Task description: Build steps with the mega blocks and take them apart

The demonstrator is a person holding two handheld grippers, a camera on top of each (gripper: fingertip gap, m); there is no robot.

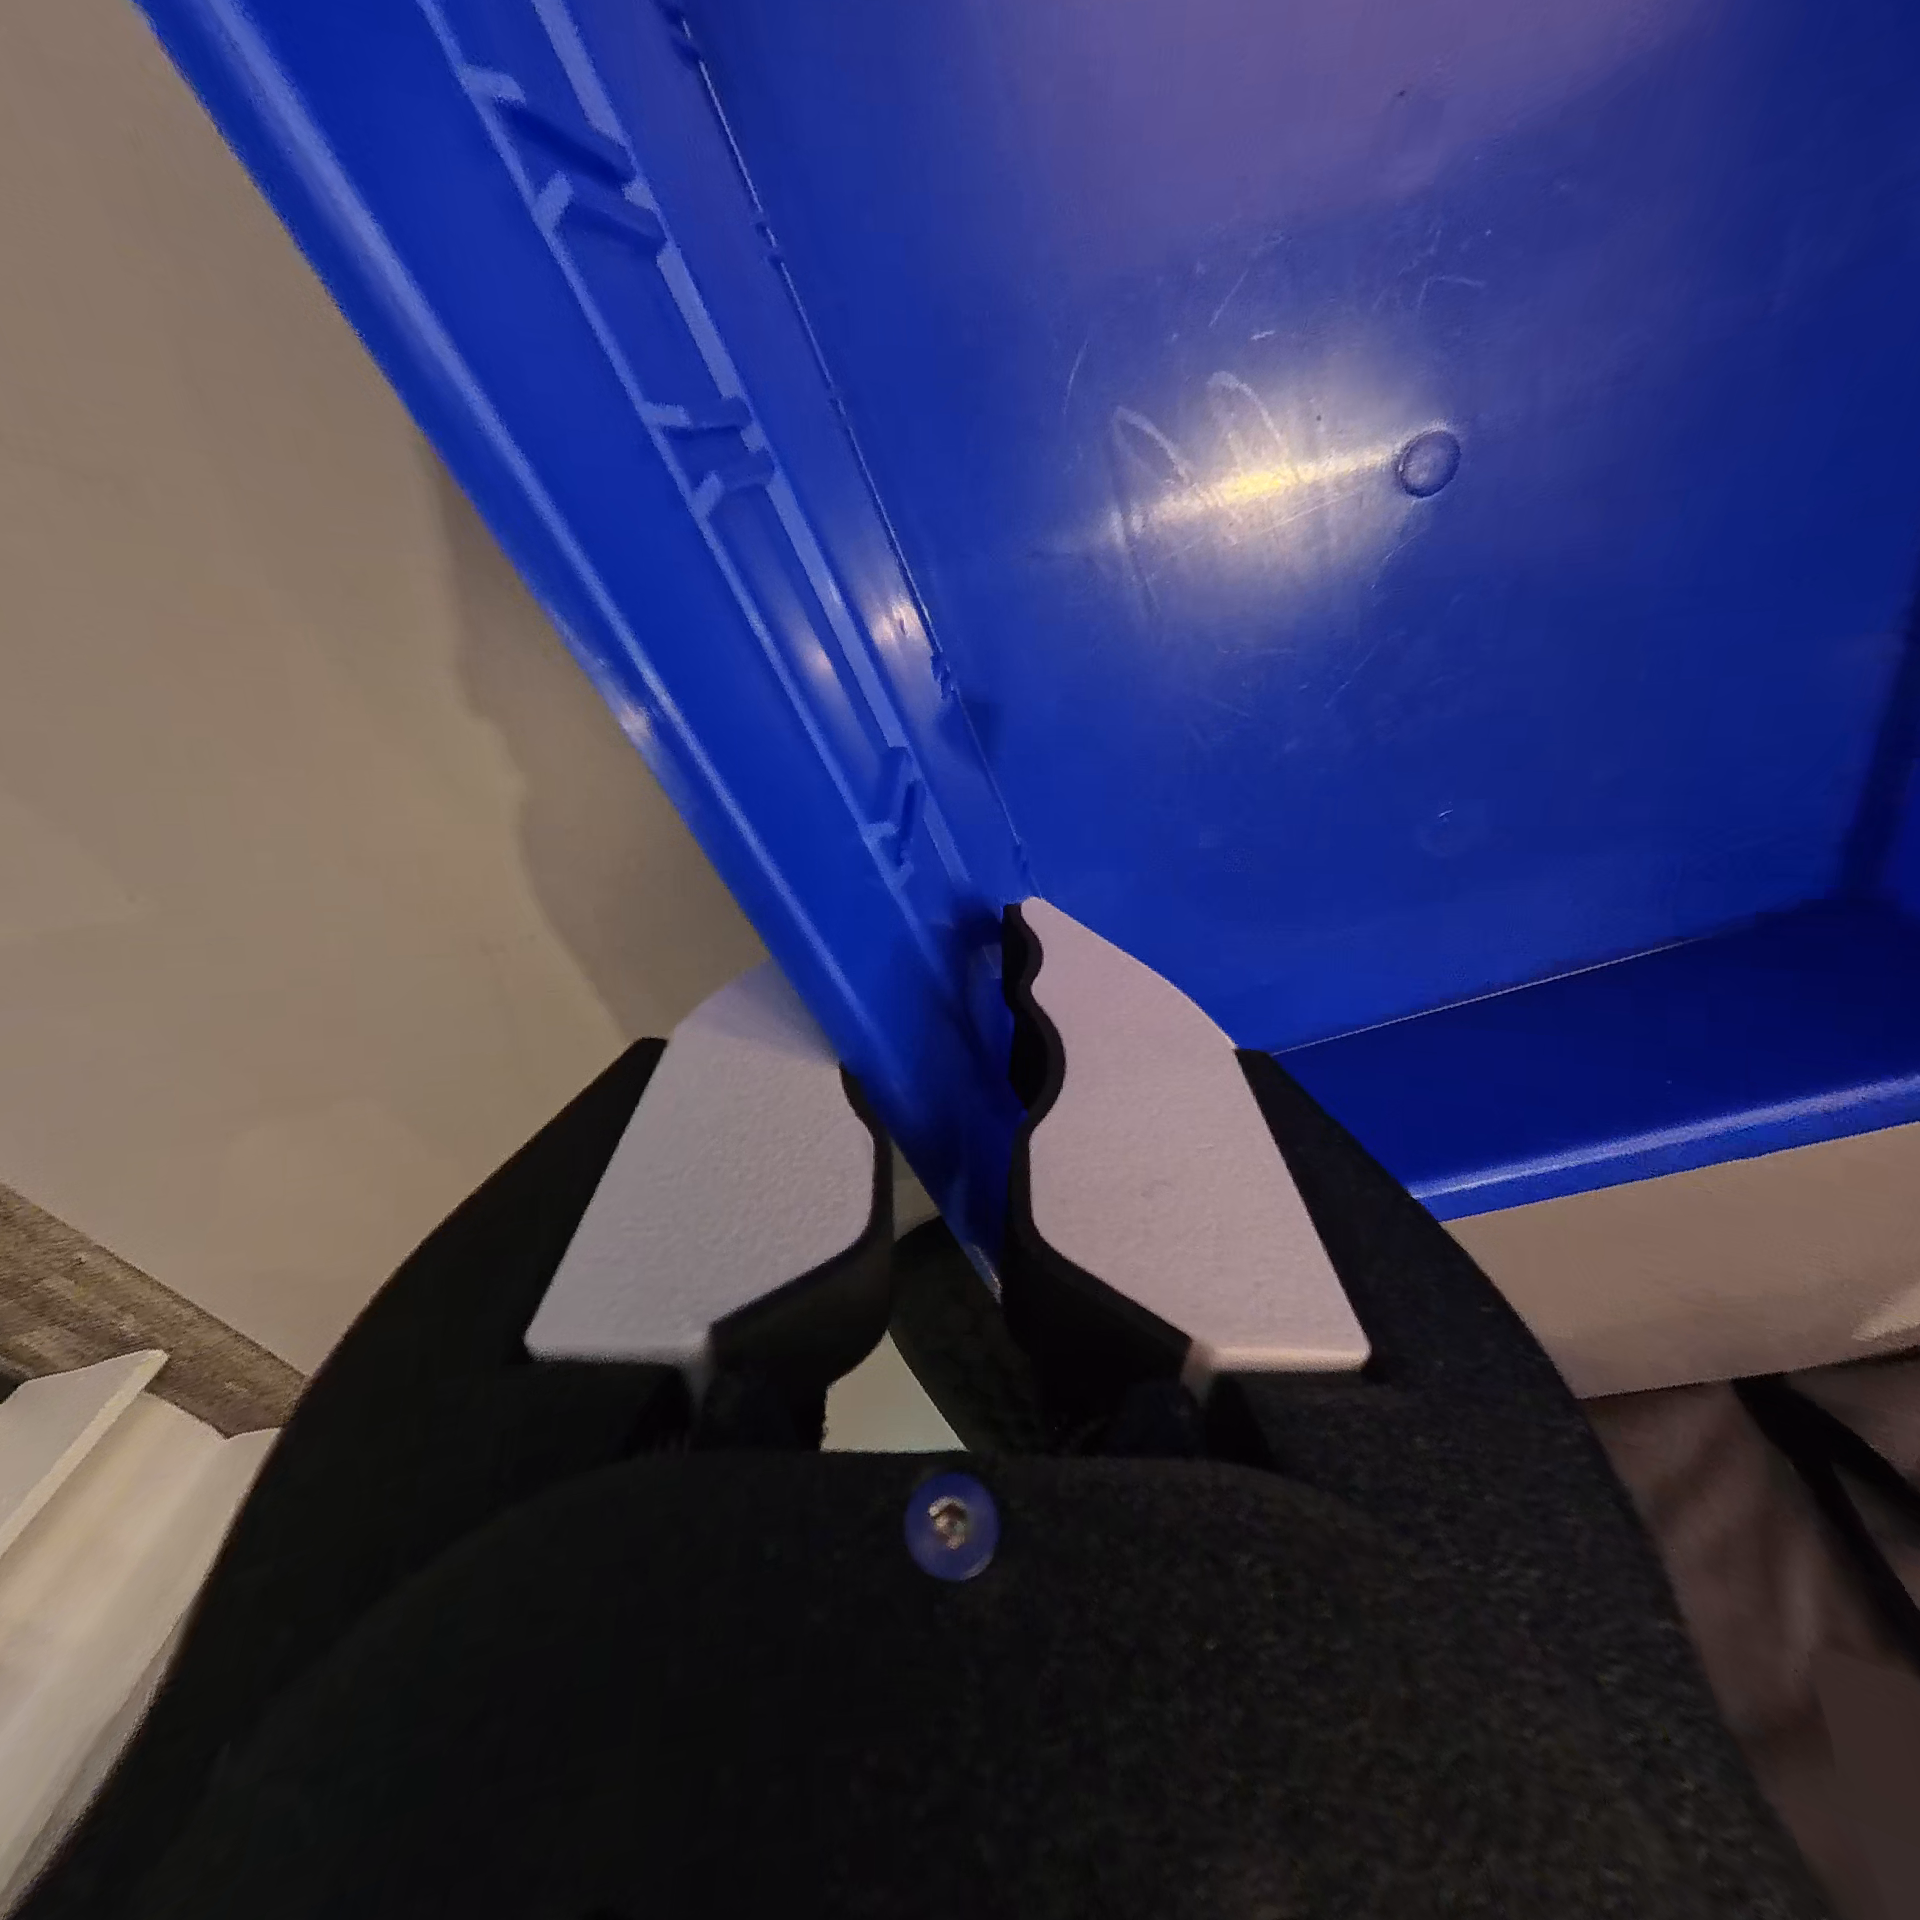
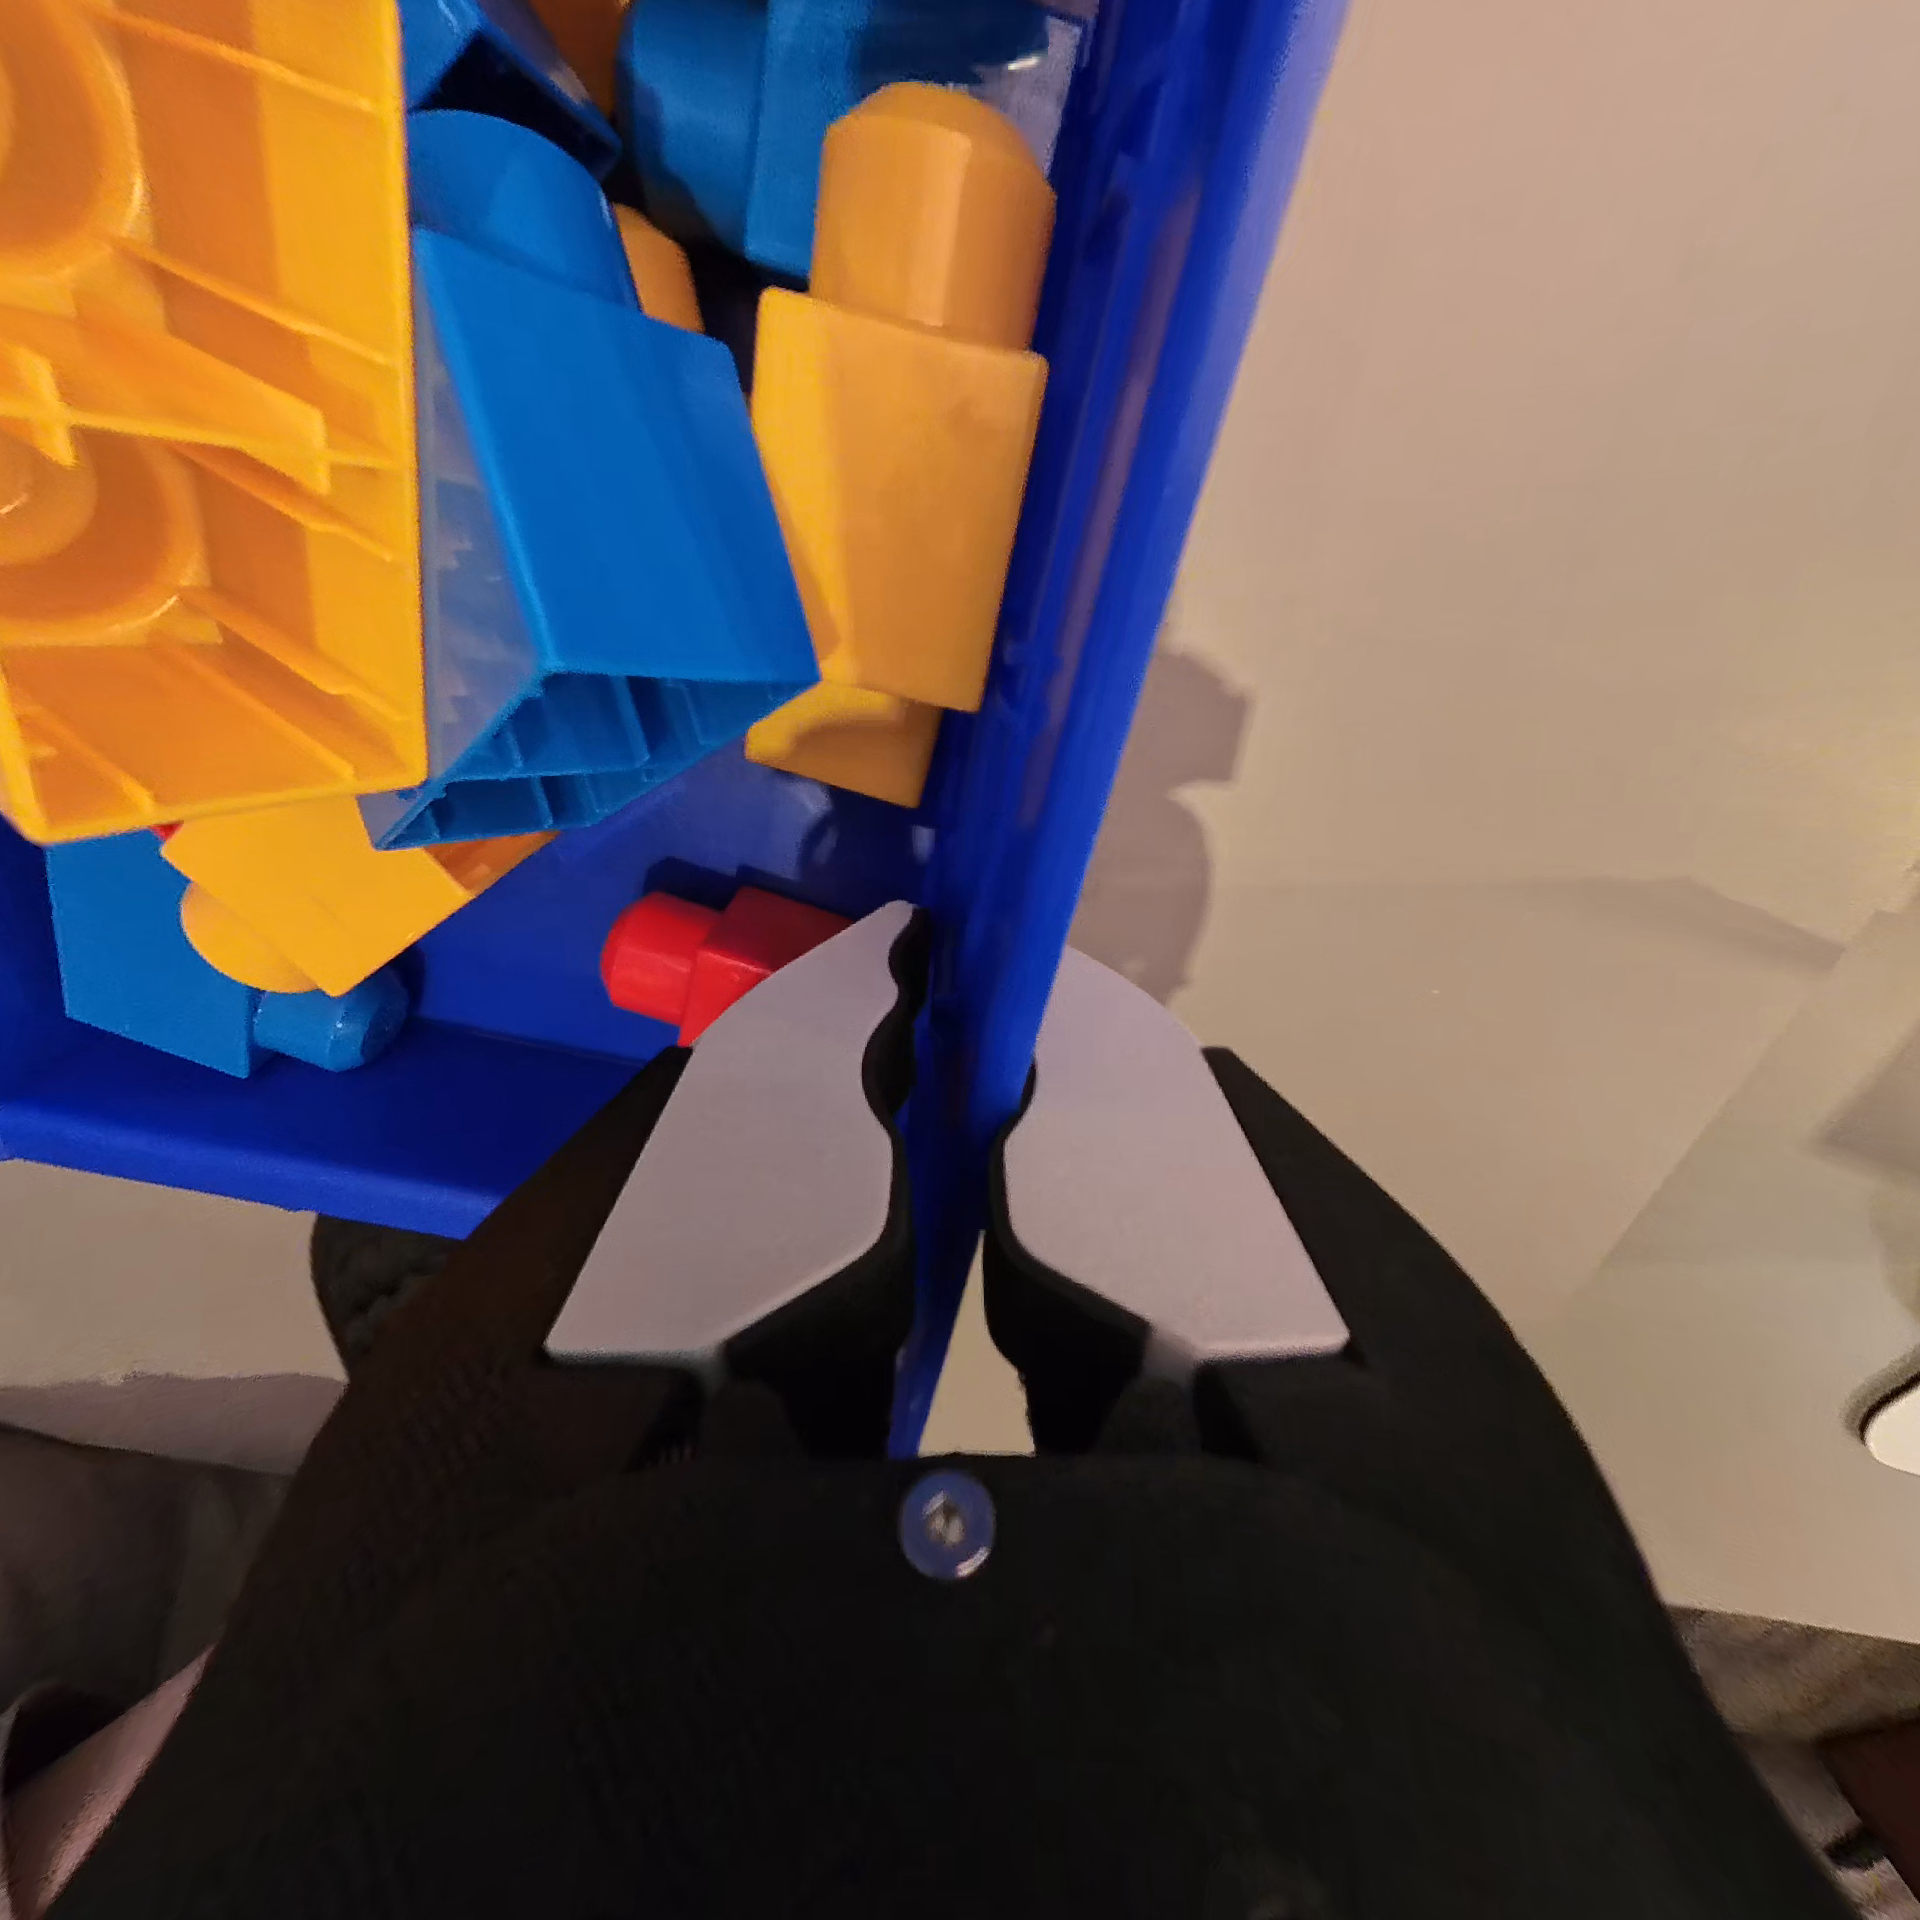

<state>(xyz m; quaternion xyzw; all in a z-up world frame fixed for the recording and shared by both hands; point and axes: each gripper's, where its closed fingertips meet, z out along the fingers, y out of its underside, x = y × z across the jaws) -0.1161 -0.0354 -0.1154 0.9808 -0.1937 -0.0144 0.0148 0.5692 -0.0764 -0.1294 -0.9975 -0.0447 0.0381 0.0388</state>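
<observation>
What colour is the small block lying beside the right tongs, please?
Red; the small block lies inside the blue bin, best seen in the right wrist view.

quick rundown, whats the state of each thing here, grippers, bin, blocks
left gripper: shut on the blue bin's side wall
right gripper: shut on the opposite side wall
blue bin: held by both grippers, tilted; bare on the left side
yellow and blue blocks: loose, piled against the right side wall
red block: lying loose on the bin floor, partly hidden by a finger
</observation>
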